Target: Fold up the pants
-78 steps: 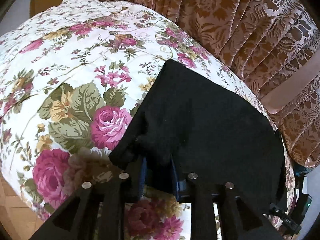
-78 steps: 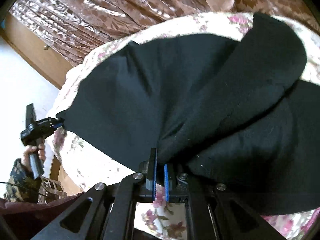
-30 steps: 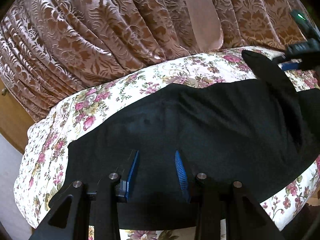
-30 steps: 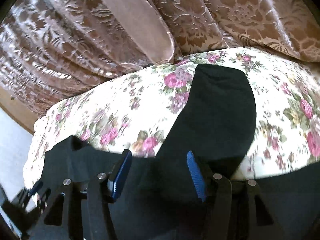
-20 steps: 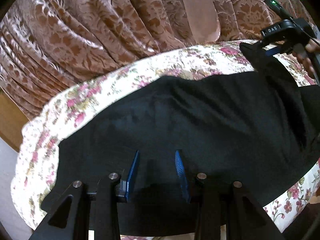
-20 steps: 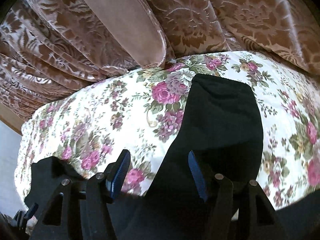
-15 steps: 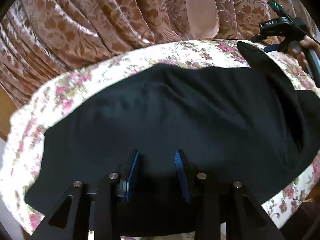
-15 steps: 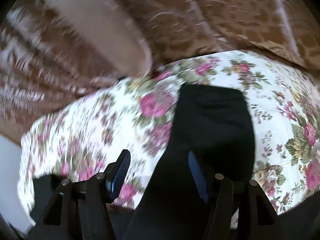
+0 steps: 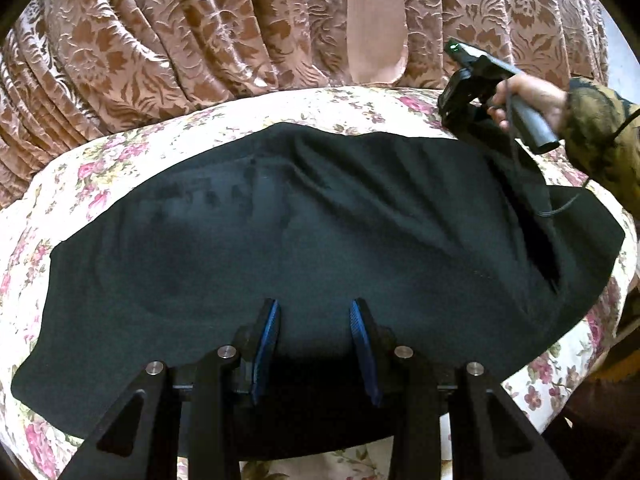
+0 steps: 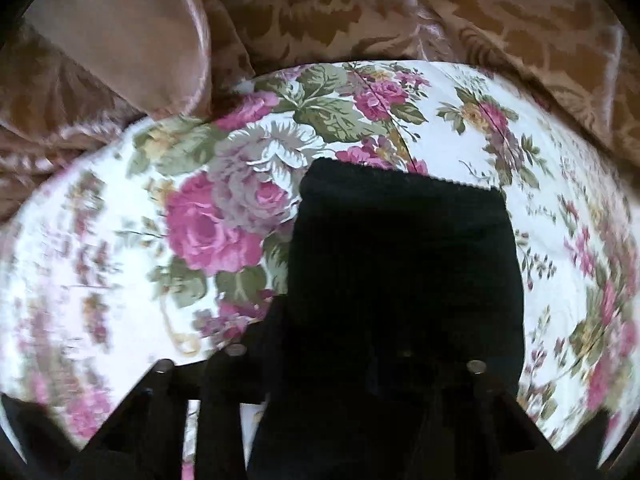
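Black pants (image 9: pixel 320 232) lie spread across a floral bedspread (image 9: pixel 120 152). My left gripper (image 9: pixel 315 320) hovers over their near edge, its blue pads (image 9: pixel 267 336) apart with nothing pinched between them. In the left wrist view a hand (image 9: pixel 532 96) holds my right gripper (image 9: pixel 460 116), whose tip is down in the fabric at the far right. In the right wrist view the end of a pants leg (image 10: pixel 400 240) fills the centre and covers the right gripper (image 10: pixel 356 344). That gripper's jaws are closing with the leg fabric between them, and its pads are hidden in the dark cloth.
A brown patterned curtain (image 9: pixel 200 32) hangs along the far side of the bed, with a plain pink tie-back (image 9: pixel 376 28). A patterned sleeve (image 9: pixel 600 132) reaches in from the right. Bare bedspread (image 10: pixel 200 200) shows left and right of the leg end.
The right gripper has moved forward and down along the pants leg toward its end, and its blue pads have closed in out of sight. The left view has tipped downward over the pants.
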The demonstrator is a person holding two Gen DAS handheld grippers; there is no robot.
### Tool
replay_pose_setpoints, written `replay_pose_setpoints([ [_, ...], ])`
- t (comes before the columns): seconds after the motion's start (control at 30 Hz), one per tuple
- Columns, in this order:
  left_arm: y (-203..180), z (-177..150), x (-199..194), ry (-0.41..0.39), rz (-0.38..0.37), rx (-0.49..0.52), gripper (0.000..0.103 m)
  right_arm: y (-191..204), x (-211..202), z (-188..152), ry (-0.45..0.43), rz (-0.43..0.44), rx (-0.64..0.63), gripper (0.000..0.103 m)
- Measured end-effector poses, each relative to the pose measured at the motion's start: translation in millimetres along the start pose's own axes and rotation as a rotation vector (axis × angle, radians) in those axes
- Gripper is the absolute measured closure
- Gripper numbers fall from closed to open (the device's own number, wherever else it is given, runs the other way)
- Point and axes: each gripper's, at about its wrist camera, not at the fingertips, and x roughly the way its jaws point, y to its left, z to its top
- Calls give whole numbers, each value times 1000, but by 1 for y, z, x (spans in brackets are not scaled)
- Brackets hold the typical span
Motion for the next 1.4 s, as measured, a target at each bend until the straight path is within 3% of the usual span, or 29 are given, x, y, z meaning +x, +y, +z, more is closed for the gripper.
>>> replay_pose_setpoints([
  [0.07, -2, 0, -2, -5, -17, 9, 66, 0, -8, -3, -30, 14, -20, 96],
  [0.37, -22, 2, -10, -16, -123, 74, 66, -90, -128, -65, -313, 303, 124, 97],
  [0.6, -51, 11, -21, -30, -248, 135, 65, -167, -193, -137, -465, 365, 257, 97],
  [0.7, -64, 13, -25, -36, -263, 159, 65, -200, -207, -181, -509, 373, 326, 97],
  [0.87, -76, 13, -24, -17, -286, 173, 65, -249, -190, -246, -497, 385, 463, 97],
  [1.03, -95, 10, -23, 11, -293, 235, 64, -289, -136, -301, -411, 404, 638, 97],
  [1.17, -110, 5, -18, 45, -313, 293, 56, -306, -109, -330, -372, 454, 708, 97],
  [1.23, -119, 1, -15, 55, -325, 323, 49, -309, -105, -340, -374, 490, 721, 92],
  [1.27, -124, -1, -14, 58, -334, 346, 40, -311, -104, -344, -380, 496, 725, 89],
  [1.37, -136, -7, -11, 58, -345, 393, 37, -318, -100, -351, -395, 548, 761, 46],
  [1.4, -139, -8, -9, 58, -344, 398, 37, -319, -100, -352, -401, 553, 767, 46],
])
